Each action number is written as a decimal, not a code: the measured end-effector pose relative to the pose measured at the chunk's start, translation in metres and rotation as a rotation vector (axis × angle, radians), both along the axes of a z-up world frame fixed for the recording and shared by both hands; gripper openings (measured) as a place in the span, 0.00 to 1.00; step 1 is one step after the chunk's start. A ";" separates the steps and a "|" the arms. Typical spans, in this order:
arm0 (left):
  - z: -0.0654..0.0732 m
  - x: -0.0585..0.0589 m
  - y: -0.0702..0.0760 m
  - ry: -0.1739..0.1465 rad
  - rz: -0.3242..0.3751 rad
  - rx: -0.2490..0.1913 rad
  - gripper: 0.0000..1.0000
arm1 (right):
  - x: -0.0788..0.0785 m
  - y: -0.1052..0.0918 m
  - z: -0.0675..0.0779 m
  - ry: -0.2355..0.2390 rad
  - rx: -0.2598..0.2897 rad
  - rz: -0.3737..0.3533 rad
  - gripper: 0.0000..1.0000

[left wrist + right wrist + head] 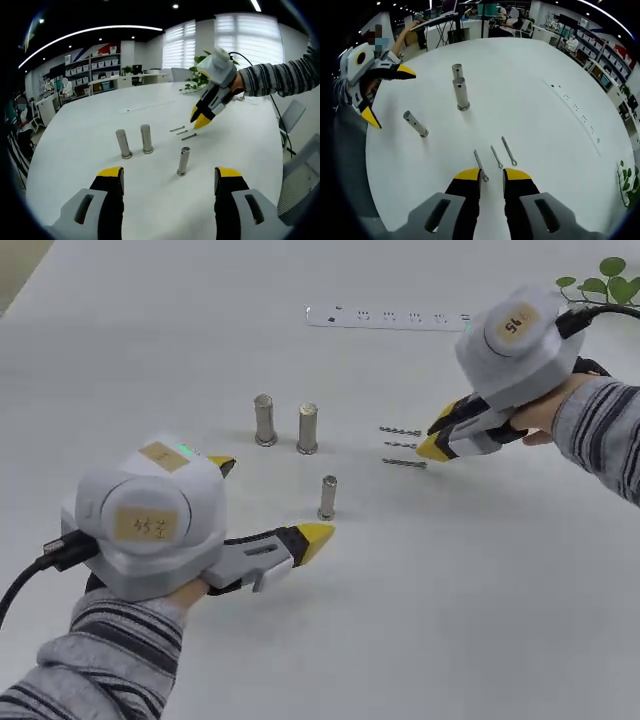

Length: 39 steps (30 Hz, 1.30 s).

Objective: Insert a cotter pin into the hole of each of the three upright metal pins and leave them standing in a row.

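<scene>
Three upright metal pins stand on the white table: two side by side (264, 420) (307, 428) and a smaller one (327, 497) nearer me. Three cotter pins (401, 445) lie flat in a row to their right. My left gripper (270, 498) is wide open, and the small pin (184, 161) stands just ahead of its jaws. My right gripper (436, 436) hovers at the cotter pins' right ends, open by a narrow gap. In the right gripper view the nearest cotter pin (480, 165) ends at the left jaw's tip, with nothing held in the right gripper (492, 176).
A white power strip (390, 317) lies at the far side of the table. A green plant (605, 285) sits at the far right corner. The right gripper (202, 117) shows in the left gripper view, above the cotter pins (182, 132).
</scene>
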<state>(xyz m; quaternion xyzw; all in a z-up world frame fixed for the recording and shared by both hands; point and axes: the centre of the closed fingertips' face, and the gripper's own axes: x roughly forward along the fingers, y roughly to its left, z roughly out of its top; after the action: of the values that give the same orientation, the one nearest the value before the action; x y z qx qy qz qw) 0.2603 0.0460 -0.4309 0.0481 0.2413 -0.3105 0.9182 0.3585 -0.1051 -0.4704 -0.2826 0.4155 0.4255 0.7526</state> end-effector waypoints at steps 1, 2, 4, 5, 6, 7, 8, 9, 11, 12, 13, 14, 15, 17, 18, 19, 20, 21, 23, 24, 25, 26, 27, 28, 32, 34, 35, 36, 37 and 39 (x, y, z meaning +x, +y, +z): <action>0.000 -0.001 0.000 0.002 0.000 -0.005 0.73 | 0.002 0.001 -0.002 0.006 0.000 0.005 0.12; 0.001 -0.002 0.000 0.000 0.002 -0.007 0.73 | 0.009 0.000 -0.008 0.017 0.000 0.006 0.12; 0.002 -0.003 0.001 0.000 0.001 -0.003 0.74 | 0.014 0.001 -0.012 0.028 -0.006 0.016 0.11; 0.003 -0.003 0.001 0.000 0.001 -0.003 0.74 | 0.015 0.001 -0.013 0.030 -0.007 0.018 0.11; 0.003 -0.004 0.001 0.000 -0.002 -0.001 0.74 | 0.016 0.002 -0.015 0.040 -0.012 0.022 0.11; 0.003 -0.005 0.001 -0.001 -0.005 0.001 0.74 | 0.017 0.002 -0.017 0.048 -0.013 0.025 0.11; 0.002 -0.005 0.002 -0.001 -0.008 0.007 0.74 | 0.016 0.003 -0.019 0.072 -0.008 0.015 0.10; 0.002 -0.006 0.002 -0.001 -0.009 0.011 0.74 | 0.016 0.003 -0.020 0.078 -0.009 0.014 0.10; 0.002 -0.007 0.003 0.001 -0.010 0.019 0.74 | 0.016 0.001 -0.023 0.075 -0.039 0.039 0.09; 0.002 -0.008 0.003 0.003 -0.009 0.020 0.74 | 0.016 0.001 -0.024 0.077 -0.047 0.047 0.09; 0.001 -0.008 0.003 0.006 -0.010 0.020 0.74 | 0.016 0.000 -0.026 0.085 -0.056 0.049 0.09; 0.001 -0.010 0.003 0.010 -0.013 0.018 0.74 | 0.014 0.000 -0.026 0.093 -0.060 0.051 0.10; 0.001 -0.011 0.003 0.010 -0.015 0.017 0.73 | 0.014 0.000 -0.027 0.096 -0.063 0.053 0.09; 0.001 -0.012 0.003 0.007 -0.015 0.022 0.72 | 0.017 -0.002 -0.027 0.095 -0.068 0.057 0.06; 0.002 -0.013 0.003 0.008 -0.017 0.023 0.72 | 0.016 -0.001 -0.026 0.091 -0.074 0.067 0.06; 0.002 -0.013 0.003 0.008 -0.016 0.023 0.72 | 0.016 -0.002 -0.026 0.089 -0.082 0.074 0.05; 0.002 -0.014 0.003 0.011 -0.017 0.021 0.72 | 0.017 -0.003 -0.027 0.084 -0.092 0.087 0.04; 0.002 -0.014 0.003 0.013 -0.017 0.018 0.72 | 0.017 -0.003 -0.027 0.084 -0.096 0.099 0.04; 0.003 -0.015 0.004 0.012 -0.012 0.014 0.72 | 0.015 0.000 -0.027 0.079 -0.106 0.123 0.03; 0.003 -0.015 0.004 0.011 -0.012 0.015 0.72 | 0.013 0.003 -0.026 0.076 -0.107 0.134 0.03; 0.003 -0.015 0.005 0.012 -0.012 0.015 0.72 | 0.014 0.003 -0.026 0.073 -0.111 0.146 0.02; 0.004 -0.016 0.005 0.013 -0.010 0.015 0.72 | 0.013 0.004 -0.026 0.073 -0.117 0.156 0.01; 0.004 -0.016 0.006 0.014 -0.008 0.013 0.71 | 0.013 0.004 -0.026 0.076 -0.122 0.155 0.01; 0.005 -0.016 0.007 0.014 -0.006 0.012 0.71 | 0.012 0.005 -0.026 0.078 -0.128 0.158 0.01; 0.005 -0.017 0.009 0.014 -0.003 0.014 0.70 | 0.017 0.002 -0.026 0.055 -0.159 0.185 0.00; 0.005 -0.017 0.009 0.014 -0.004 0.016 0.70 | 0.014 0.003 -0.026 0.059 -0.161 0.195 0.00; 0.005 -0.017 0.009 0.014 -0.006 0.017 0.70 | 0.014 0.003 -0.025 0.056 -0.163 0.197 0.00; 0.005 -0.018 0.009 0.017 -0.008 0.015 0.69 | 0.014 0.003 -0.025 0.050 -0.167 0.210 0.00; 0.005 -0.018 0.009 0.018 -0.010 0.015 0.68 | 0.014 0.003 -0.025 0.045 -0.168 0.215 0.00; 0.005 -0.019 0.008 0.016 -0.016 0.018 0.67 | 0.013 0.003 -0.025 0.046 -0.169 0.220 0.00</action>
<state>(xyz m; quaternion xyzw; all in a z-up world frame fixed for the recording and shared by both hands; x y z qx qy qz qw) 0.2418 0.0543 -0.4254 0.0558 0.2509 -0.3159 0.9133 0.3710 -0.1024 -0.4952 -0.3792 0.4334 0.4753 0.6652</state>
